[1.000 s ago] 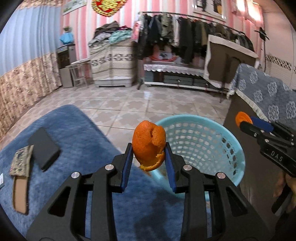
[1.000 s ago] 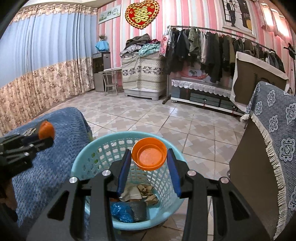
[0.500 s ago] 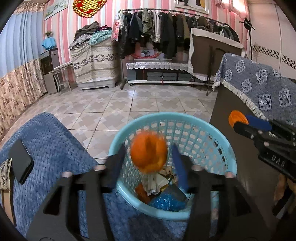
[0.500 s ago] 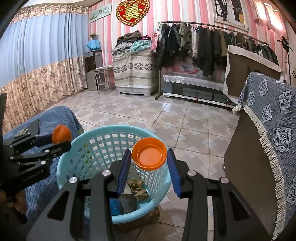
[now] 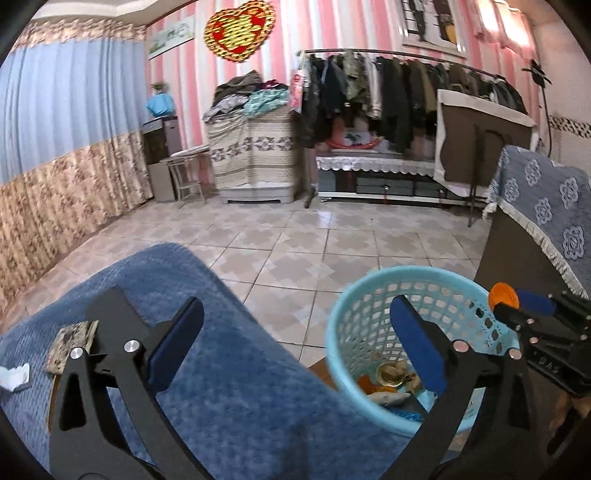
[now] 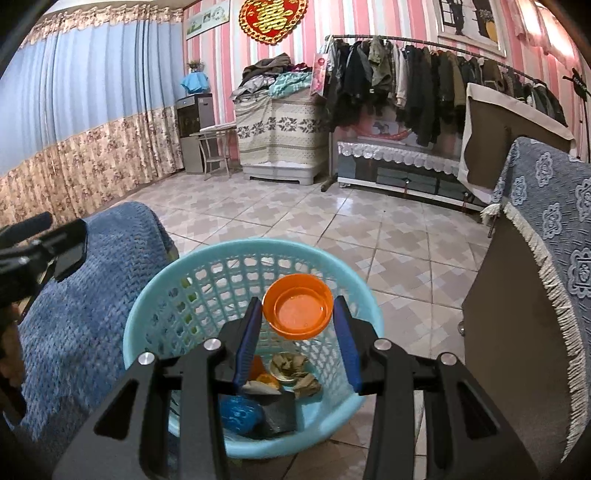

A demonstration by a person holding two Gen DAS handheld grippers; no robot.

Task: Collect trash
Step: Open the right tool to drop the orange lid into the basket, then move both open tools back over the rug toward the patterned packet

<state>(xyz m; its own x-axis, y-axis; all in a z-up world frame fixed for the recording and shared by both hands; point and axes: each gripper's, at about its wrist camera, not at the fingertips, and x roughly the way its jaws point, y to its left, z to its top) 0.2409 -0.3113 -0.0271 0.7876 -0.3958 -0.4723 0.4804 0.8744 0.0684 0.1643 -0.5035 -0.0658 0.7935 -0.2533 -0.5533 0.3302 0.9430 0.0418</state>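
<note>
Looking through the left wrist camera, we see the left gripper (image 5: 295, 339) with its jaws opening wide and nothing between them. Under it lies a blue blanket (image 5: 229, 369) that covers some furniture, and its right edge drops to the tiled floor (image 5: 295, 251) just beside the light blue basket (image 5: 345, 314). The basket stands on the floor and holds the trash: an orange peel (image 5: 367, 384), crumpled paper and a blue wrapper. At the right border the right gripper (image 5: 517, 302) comes in over the basket rim with an orange lid (image 5: 500, 293) at its tip; we read the letters "DAS" on its black body. On the blanket to the left lie a patterned flat object (image 5: 72, 341) and a white scrap (image 5: 14, 376). On the far wall hangs a red and gold heart ornament (image 5: 240, 31); its gold character we cannot read for sure.

In the right wrist view, the right gripper (image 6: 299, 317) has its jaws clenched on the orange lid (image 6: 298, 312), which hangs above the open basket (image 6: 147, 295). Inside we see the peel (image 6: 266, 378), paper (image 6: 291, 365) and the blue wrapper (image 6: 240, 413). The blanket (image 6: 92, 295) touches the basket on the left, and a brown cabinet (image 6: 517, 332) with a fringed grey-blue cloth (image 6: 554, 206) stands near on the right. The floor (image 6: 332, 221) behind the basket is free up to the clothes rail (image 6: 424, 74).
</note>
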